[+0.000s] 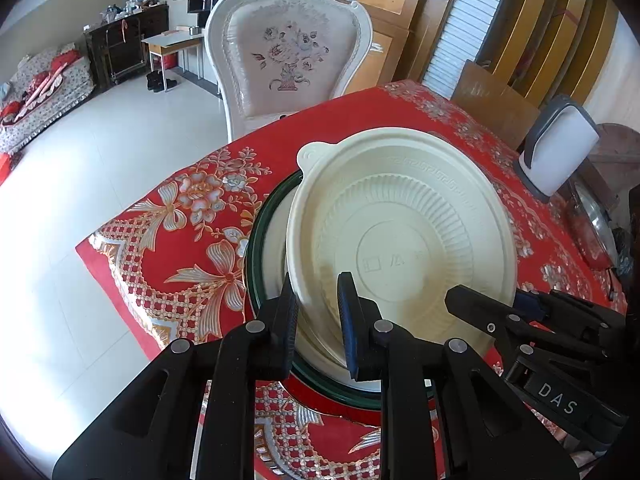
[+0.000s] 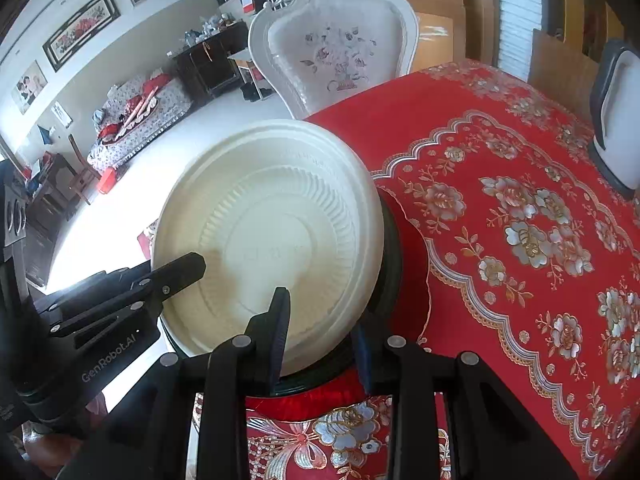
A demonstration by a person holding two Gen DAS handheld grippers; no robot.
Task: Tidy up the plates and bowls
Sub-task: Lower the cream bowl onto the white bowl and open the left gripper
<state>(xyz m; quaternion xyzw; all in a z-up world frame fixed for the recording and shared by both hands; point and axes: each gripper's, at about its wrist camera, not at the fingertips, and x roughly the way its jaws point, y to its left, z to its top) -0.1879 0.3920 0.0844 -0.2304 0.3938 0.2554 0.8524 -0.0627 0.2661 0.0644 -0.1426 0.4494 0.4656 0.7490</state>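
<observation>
**Two claws pinch one cream bowl**

The left claw (image 1: 318,320) grips the near rim of the cream bowl (image 1: 400,236), and the right claw (image 2: 320,334) clamps its rim too. The bowl tilts over a green-rimmed plate (image 1: 256,240) on the red-clothed bench (image 2: 500,220), an ornate white chair (image 1: 288,48) behind.

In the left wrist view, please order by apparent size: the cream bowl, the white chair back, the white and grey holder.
1. cream bowl, though nearest the camera
2. white chair back
3. white and grey holder

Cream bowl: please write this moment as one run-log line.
cream bowl tilted on green-rimmed plate | left gripper on rim | right gripper on rim
</observation>
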